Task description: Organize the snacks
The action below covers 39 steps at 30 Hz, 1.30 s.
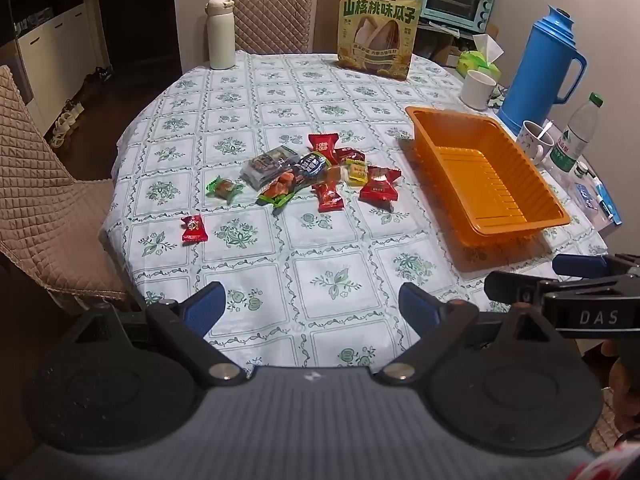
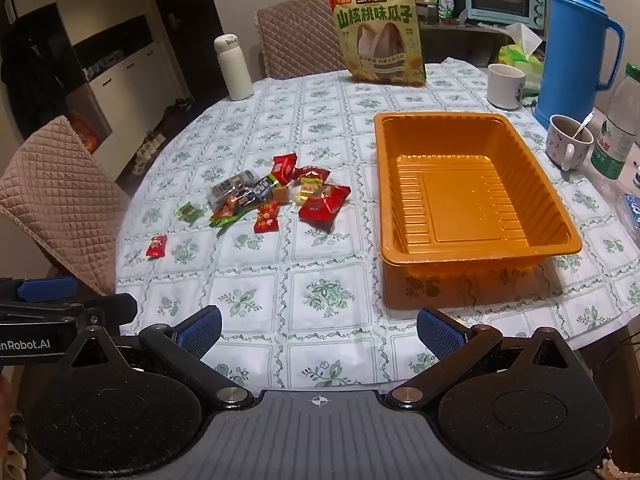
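A pile of small wrapped snacks lies mid-table, also in the right wrist view. A green candy and a red candy lie apart to its left. An empty orange tray stands to the right. My left gripper is open and empty above the near table edge. My right gripper is open and empty, in front of the tray's near left corner. A large green seed bag stands at the back.
At the back stands a white flask. On the right are a blue thermos, a white cup, a mug with a spoon, a water bottle and tissues. Quilted chairs stand left and behind.
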Available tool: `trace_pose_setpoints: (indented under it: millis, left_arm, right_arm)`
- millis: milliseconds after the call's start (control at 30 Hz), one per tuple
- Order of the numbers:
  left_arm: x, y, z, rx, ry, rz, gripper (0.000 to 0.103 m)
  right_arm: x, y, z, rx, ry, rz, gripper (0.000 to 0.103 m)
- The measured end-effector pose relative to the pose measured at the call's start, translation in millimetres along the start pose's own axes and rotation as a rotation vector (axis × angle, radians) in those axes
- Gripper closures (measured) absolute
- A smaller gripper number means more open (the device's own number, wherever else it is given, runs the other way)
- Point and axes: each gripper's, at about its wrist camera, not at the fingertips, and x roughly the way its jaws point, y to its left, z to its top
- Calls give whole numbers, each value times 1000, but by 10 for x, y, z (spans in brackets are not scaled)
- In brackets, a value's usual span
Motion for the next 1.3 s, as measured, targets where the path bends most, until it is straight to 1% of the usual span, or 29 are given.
trace_pose_setpoints:
  millis: [267,300,500,533,733,1300]
  left_arm:
    - [-2,0,0,-4,-1,-4,10]
    - [-2,1,-1,-4,-2,-5,10]
    - [-5,-11,-3,-4,-1,-7,10]
    - [-52,0,-17,-6,-2,-7,10]
    - [-67,-1,-17,-5,-2,-7,10]
    - [-57,-23,-18,-1,-1,-11,10]
  right_arm:
    - [-17,-8,1,1,2,1,0]
    - [-20,36,-12,-10,-3,-7,0]
    - [44,-30,-6,-9,-4,-9,0]
    - [-19,-14,-9,-11,-4,-9,0]
    - [-71,-19,-3,-5,-5,-15,0]
    - [-62,-22,-3,-1,-6,-19,0]
